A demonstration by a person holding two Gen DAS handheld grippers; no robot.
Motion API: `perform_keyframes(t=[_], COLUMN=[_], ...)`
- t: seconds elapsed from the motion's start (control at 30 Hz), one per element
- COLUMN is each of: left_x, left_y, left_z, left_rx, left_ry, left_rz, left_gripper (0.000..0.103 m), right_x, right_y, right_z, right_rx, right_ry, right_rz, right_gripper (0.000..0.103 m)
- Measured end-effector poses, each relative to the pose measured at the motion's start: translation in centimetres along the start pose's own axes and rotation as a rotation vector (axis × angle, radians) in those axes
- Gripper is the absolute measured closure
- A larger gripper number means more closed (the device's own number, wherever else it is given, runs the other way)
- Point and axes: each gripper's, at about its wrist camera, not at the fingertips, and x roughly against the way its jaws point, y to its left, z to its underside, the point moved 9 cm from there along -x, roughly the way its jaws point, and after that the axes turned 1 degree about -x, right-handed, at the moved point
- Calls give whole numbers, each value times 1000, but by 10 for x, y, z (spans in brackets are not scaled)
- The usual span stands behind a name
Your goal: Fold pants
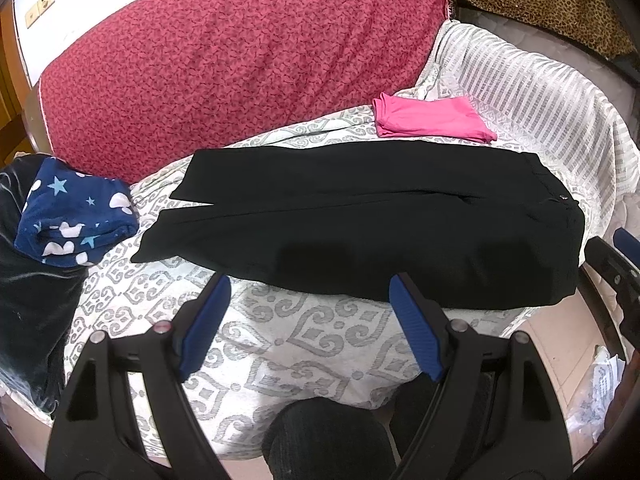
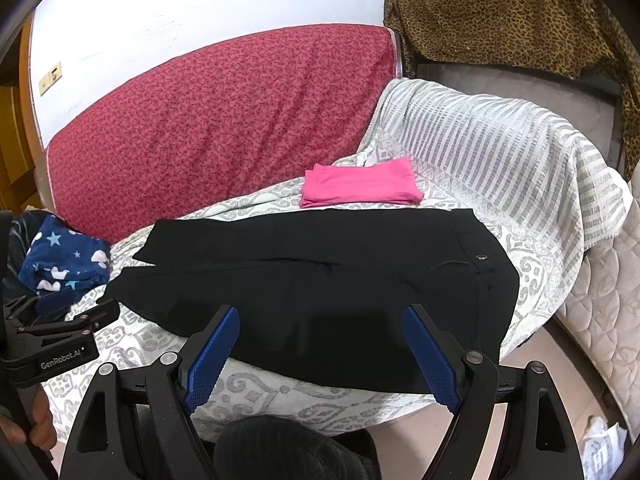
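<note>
Black pants (image 1: 360,216) lie flat on the patterned bed cover, legs to the left, waistband to the right; they also show in the right wrist view (image 2: 320,280). My left gripper (image 1: 308,284) is open and empty, held just in front of the pants' near edge. My right gripper (image 2: 320,316) is open and empty, over the near edge of the pants toward the waist. The right gripper also shows at the right edge of the left wrist view (image 1: 616,264), and the left gripper shows at the left of the right wrist view (image 2: 60,320).
A folded pink garment (image 1: 432,118) lies behind the pants. A blue star-print garment (image 1: 76,216) sits at the left on dark cloth. A red patterned cushion (image 1: 240,56) stands behind. A leopard-print cloth (image 2: 500,12) hangs at the back right. The bed edge (image 2: 520,344) drops to the floor at the right.
</note>
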Motion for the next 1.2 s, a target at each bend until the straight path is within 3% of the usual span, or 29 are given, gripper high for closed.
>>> perform_keyframes(t=[0.5,1.2], left_x=[-5,-30], left_y=[-3,-11], left_z=[9,19], left_rx=[2,21], left_ry=[60,86], left_rz=[23,86], left_gripper=[21,21], right_x=[-1,-12], right_y=[-2,-19], right_z=[7,16], right_rx=[-18,-75], right_ry=[15,65], right_rz=[-6,39], right_gripper=[17,19])
